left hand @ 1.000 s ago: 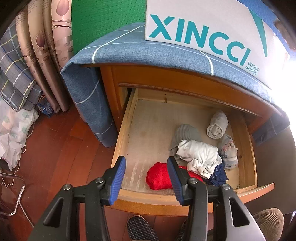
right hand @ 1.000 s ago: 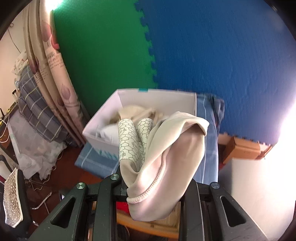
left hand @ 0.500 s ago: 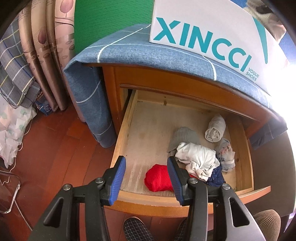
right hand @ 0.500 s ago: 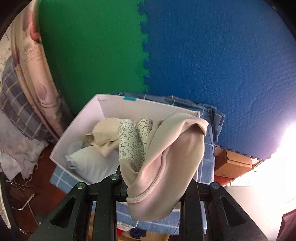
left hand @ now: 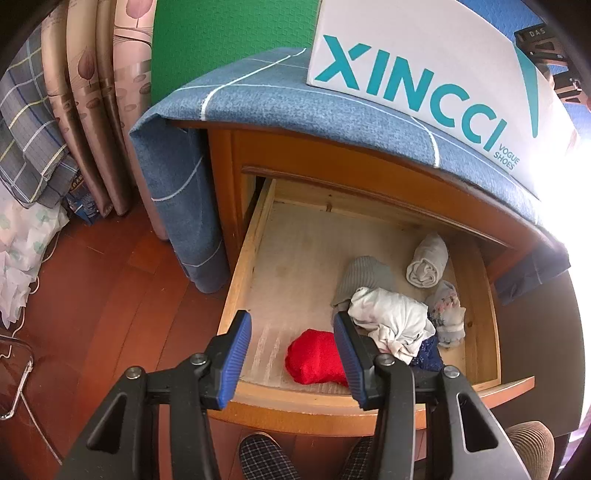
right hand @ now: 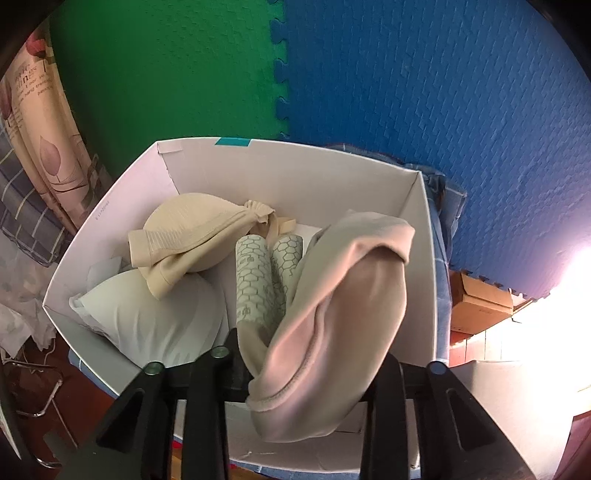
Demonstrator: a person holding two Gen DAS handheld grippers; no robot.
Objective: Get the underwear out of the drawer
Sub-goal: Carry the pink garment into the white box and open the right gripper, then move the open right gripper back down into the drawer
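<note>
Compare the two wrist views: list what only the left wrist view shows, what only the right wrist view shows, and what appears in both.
Only left: the open drawer holding a red garment, a white garment and a rolled grey piece, with the open left gripper above.
Only right: the box interior, with a beige bra and a white bra, and a pinkish-beige garment between the opening right gripper's jaws.
Both: the white shoebox, blue cloth, green wall mat.

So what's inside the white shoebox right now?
In the shoebox: a beige bra lying on a white bra, with two hexagon-print rolls beside them. The pale garment between the right gripper's opening jaws covers the box's right side, so whatever lies there stays hidden.
</note>
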